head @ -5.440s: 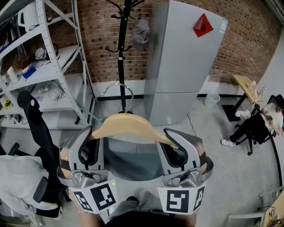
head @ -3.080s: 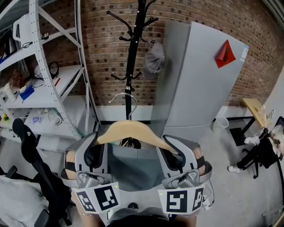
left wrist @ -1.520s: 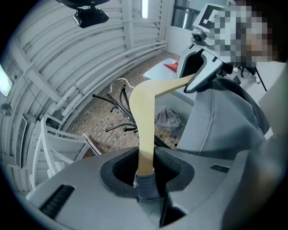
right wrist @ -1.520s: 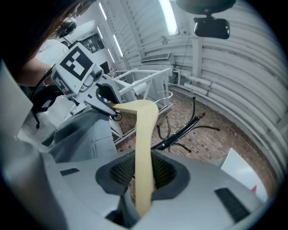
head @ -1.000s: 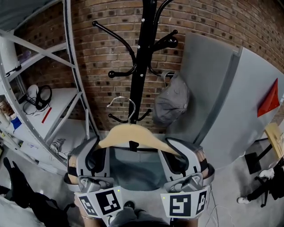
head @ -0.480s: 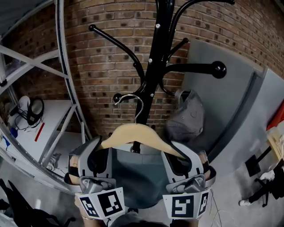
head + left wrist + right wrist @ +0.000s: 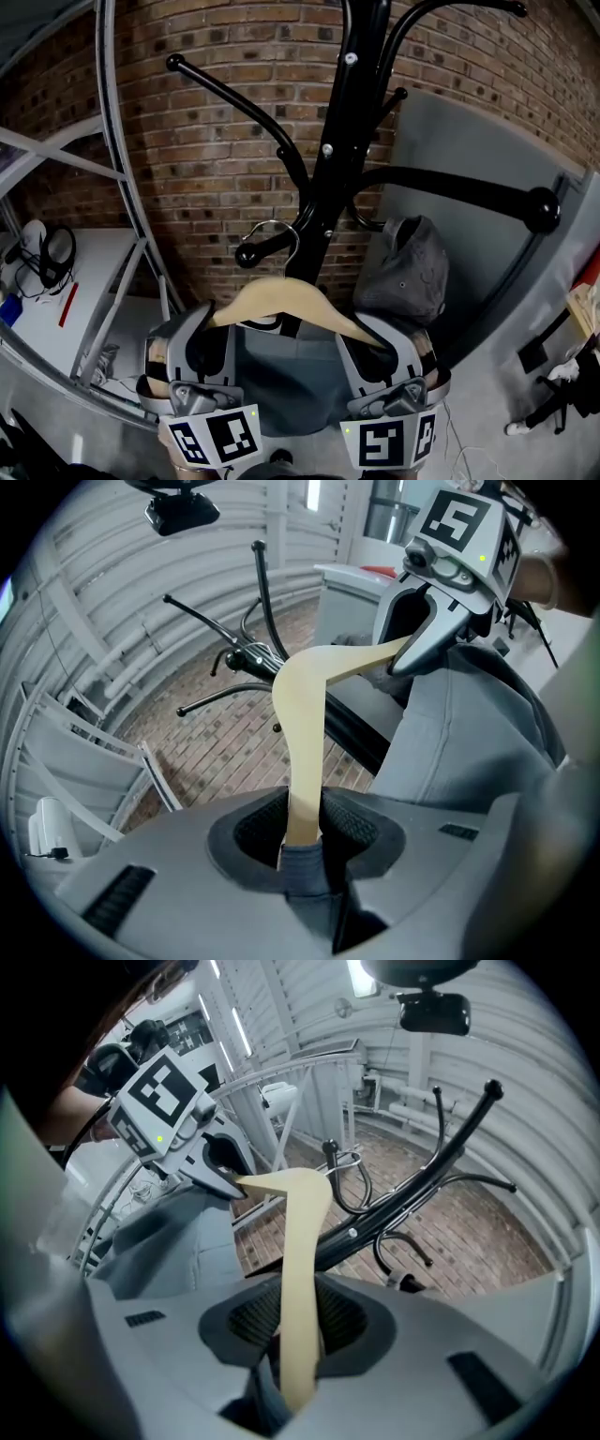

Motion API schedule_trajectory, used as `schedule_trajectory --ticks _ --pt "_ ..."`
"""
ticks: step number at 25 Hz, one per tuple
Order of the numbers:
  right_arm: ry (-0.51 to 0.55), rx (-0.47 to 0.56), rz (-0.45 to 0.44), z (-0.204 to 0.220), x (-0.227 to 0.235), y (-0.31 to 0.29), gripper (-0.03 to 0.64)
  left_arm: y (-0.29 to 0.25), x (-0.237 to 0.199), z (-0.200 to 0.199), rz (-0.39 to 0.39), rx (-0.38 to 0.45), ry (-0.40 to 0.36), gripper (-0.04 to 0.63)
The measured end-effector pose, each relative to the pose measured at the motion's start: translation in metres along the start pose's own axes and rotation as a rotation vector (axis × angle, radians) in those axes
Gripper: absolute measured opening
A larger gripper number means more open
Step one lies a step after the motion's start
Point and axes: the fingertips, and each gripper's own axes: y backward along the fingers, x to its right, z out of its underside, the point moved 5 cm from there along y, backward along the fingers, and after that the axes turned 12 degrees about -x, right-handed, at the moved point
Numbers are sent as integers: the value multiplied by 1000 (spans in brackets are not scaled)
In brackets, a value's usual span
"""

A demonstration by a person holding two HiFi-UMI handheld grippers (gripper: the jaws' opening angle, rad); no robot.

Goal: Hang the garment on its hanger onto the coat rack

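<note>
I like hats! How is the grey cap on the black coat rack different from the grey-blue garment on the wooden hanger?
The crumpled grey cap hangs from the black metal coat rack; the grey-blue garment hangs on a pale wooden hanger gripped by the left gripper and right gripper. The cap is small and rounded; the garment is wider and flatter. Both are soft greyish cloth.

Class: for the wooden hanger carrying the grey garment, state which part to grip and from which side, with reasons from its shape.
Grip the wooden hanger by its two sloping arms near their ends, from below, as the left gripper and right gripper do. The arms are flat and slim enough for jaws, and the metal hook is left free for the coat rack.
</note>
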Motion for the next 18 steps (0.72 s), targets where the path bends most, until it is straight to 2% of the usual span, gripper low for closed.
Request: schedule_trajectory --ticks 18 --pt "15 -104 -64 29 -16 -40 101 -40 32 18 95 -42 11 104"
